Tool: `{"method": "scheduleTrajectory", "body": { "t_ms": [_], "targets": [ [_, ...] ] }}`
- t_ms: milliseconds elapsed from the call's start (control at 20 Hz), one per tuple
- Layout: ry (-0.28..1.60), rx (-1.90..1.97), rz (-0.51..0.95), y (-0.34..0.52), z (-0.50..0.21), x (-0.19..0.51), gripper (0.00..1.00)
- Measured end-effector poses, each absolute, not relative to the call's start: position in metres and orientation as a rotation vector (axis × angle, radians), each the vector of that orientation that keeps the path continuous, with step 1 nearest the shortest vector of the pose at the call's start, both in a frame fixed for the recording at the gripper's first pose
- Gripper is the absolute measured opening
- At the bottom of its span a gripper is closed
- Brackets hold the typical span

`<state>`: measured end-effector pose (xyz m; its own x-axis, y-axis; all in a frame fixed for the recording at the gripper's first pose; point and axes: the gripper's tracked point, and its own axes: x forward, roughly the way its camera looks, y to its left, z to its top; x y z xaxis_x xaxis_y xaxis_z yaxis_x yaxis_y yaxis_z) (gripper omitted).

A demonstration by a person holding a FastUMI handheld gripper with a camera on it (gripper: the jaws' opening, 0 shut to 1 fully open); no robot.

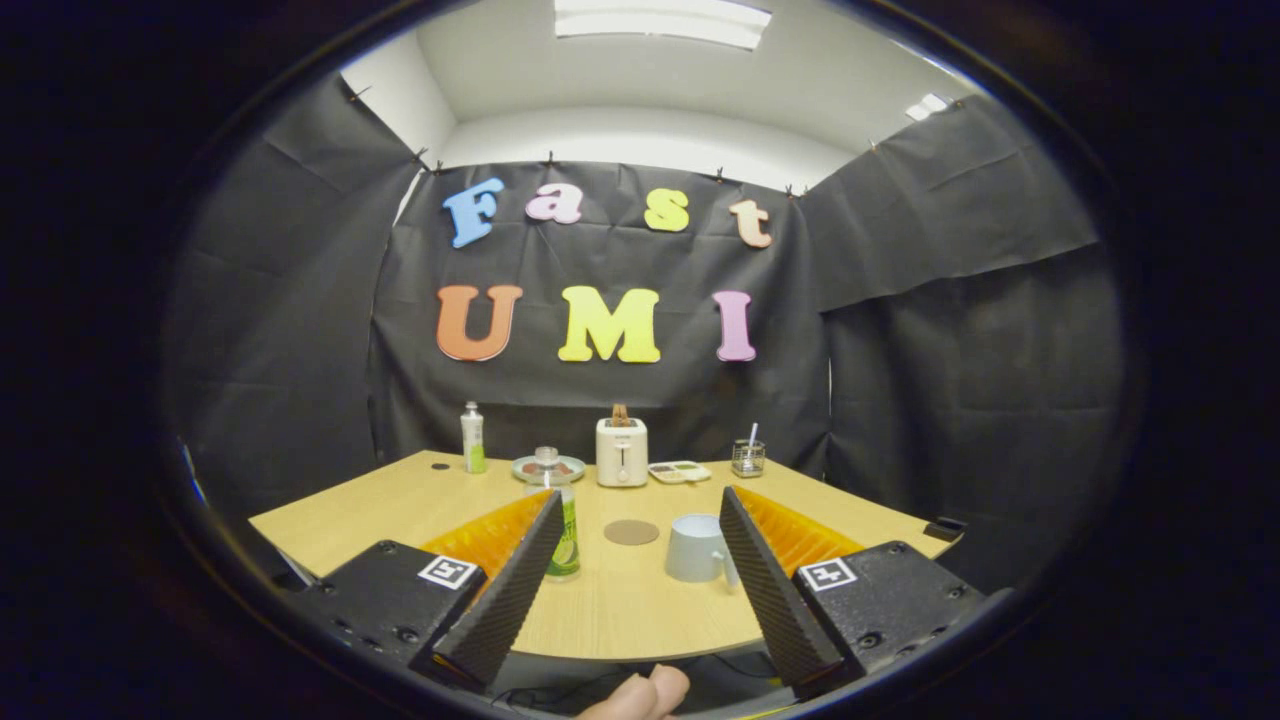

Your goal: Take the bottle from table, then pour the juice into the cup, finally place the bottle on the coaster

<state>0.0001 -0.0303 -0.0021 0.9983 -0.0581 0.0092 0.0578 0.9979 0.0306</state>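
A clear bottle (563, 520) with green juice and a green label stands upright on the wooden table (620, 610), just past the tip of my left finger and partly hidden by it. A pale grey cup (693, 547) with a handle stands beside the tip of my right finger. Between bottle and cup, a little farther back, lies a round brown coaster (631, 532). My gripper (641, 510) is open, its fingers spread wide with nothing between them, held above the table's near edge.
Along the table's far edge stand a slim white and green bottle (472, 438), a plate with a glass lid (548, 466), a white toaster (621, 452), a small tray (679, 471) and a glass with a straw (747, 458). A person's fingers (640, 697) show below the gripper.
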Motion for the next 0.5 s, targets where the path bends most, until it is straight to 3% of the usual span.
{"method": "scheduleTrajectory", "body": {
  "t_ms": [500],
  "targets": [
    [0.073, -0.006, 0.016, -0.004, -0.022, 0.061, 1.0]
  ]
}}
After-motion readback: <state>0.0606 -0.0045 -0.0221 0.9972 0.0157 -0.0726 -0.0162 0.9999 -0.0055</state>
